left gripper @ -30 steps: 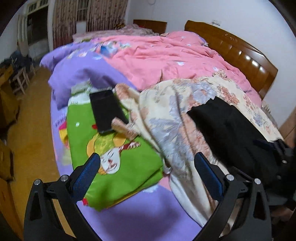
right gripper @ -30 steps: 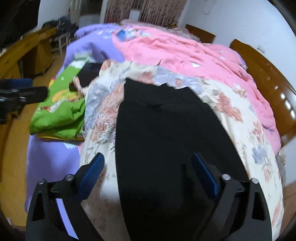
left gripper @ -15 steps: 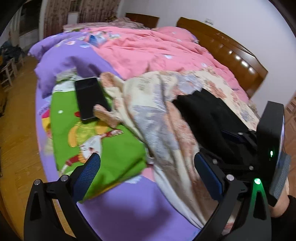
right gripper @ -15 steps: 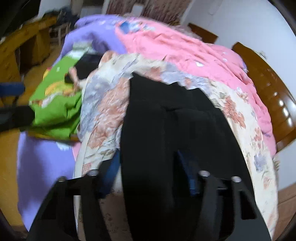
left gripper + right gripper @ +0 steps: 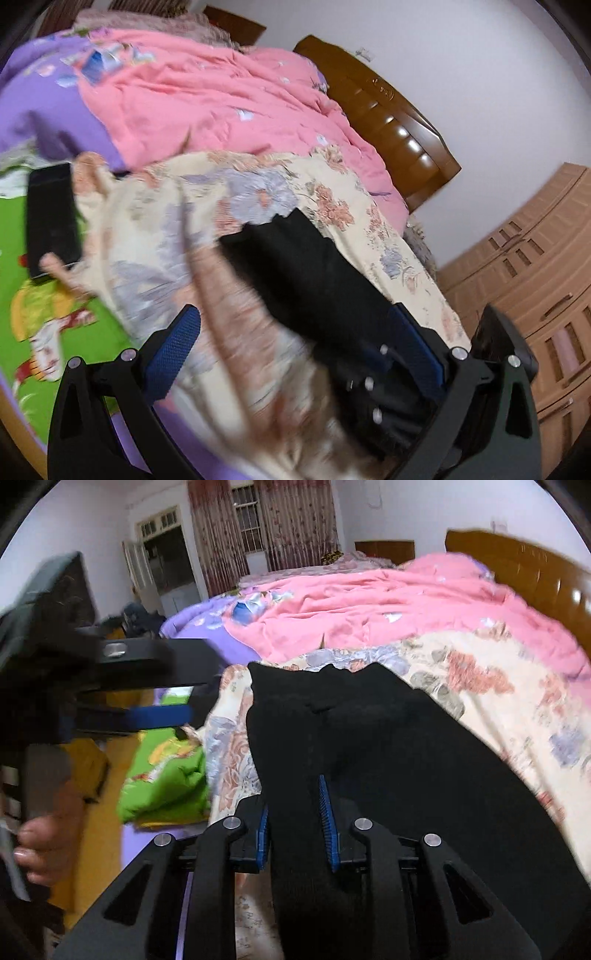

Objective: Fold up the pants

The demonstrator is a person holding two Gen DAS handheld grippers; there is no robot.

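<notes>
I am looking at the black pants first: they are lying flat on a flowered quilt on the bed, running straight away from my right gripper, with the far edge bunching into small peaks. My right gripper is closing its jaws, and a fold of the pants' near edge is sitting between the blue pads; the cloth is filling the narrow gap, so I am treating this as a grip.

From the left wrist view the same pants are lying ahead and to the right of my left gripper. Its jaws are standing wide apart with nothing clamped; the flowered quilt is passing blurred between them, and the right pad is lying over the pants' near end, where the right gripper is also showing, low and dark. Whether that pad is touching the cloth I cannot tell.

Left of my left gripper a green cartoon-print blanket is lying with a black flat object on top. Beyond the quilt a pink duvet is covering the bed up to the wooden headboard. In the right wrist view the left gripper is crossing the left side, and a hand is gripping its handle below.
</notes>
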